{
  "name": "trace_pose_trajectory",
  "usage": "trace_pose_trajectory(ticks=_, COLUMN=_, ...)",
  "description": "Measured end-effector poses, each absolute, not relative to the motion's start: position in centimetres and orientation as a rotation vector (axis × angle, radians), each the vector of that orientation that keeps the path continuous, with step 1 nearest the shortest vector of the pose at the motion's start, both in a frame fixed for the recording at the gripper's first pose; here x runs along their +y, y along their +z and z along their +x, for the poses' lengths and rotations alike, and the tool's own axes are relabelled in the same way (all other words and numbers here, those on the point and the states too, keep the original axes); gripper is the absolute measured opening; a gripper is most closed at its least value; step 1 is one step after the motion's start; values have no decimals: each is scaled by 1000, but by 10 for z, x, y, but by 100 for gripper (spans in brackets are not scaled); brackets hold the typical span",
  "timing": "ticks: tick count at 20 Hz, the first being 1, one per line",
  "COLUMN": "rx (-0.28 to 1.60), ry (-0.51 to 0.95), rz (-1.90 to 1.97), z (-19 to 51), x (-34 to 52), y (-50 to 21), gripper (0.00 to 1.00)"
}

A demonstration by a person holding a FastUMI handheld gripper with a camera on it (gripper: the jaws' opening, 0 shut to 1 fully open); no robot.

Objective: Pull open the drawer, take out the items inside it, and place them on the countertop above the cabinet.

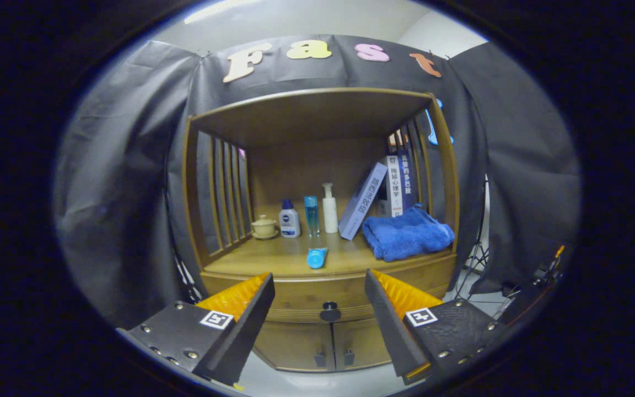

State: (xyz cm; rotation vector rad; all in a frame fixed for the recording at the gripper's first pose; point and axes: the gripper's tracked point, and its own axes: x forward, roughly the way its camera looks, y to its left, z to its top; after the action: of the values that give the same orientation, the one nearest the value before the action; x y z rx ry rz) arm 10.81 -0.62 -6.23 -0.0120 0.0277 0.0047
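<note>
A wooden cabinet stands ahead, its drawer [317, 298] closed, with a round dark knob [329, 312] at the middle of the drawer front. The knob lies beyond my fingers, in line with the gap between them. My gripper [320, 284] is open and holds nothing. On the countertop [273, 256] above the drawer a small blue tube [317, 257] lies near the front edge. A folded blue towel [407, 232] rests at the right of the countertop. What is inside the drawer is hidden.
At the back of the countertop stand a small cup on a saucer [264, 226], a white bottle with a blue cap [289, 219], a clear blue bottle [311, 215], a white pump bottle [329, 208] and leaning books [383, 193]. Two small doors [331, 344] sit below the drawer. Slatted sides and a top shelf enclose the countertop.
</note>
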Motion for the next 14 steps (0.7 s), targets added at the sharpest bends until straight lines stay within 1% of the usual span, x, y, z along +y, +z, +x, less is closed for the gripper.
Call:
trace_pose_trajectory(ticks=7, rx=-28, ry=73, rz=-67, z=25, x=-5, y=14, gripper=98)
trace_pose_trajectory(ticks=11, rx=-42, ry=43, rz=-17, z=-15, x=-28, y=36, gripper=98)
trace_pose_trajectory(ticks=14, rx=-22, ry=60, rz=1, z=-33, x=-27, y=40, gripper=98)
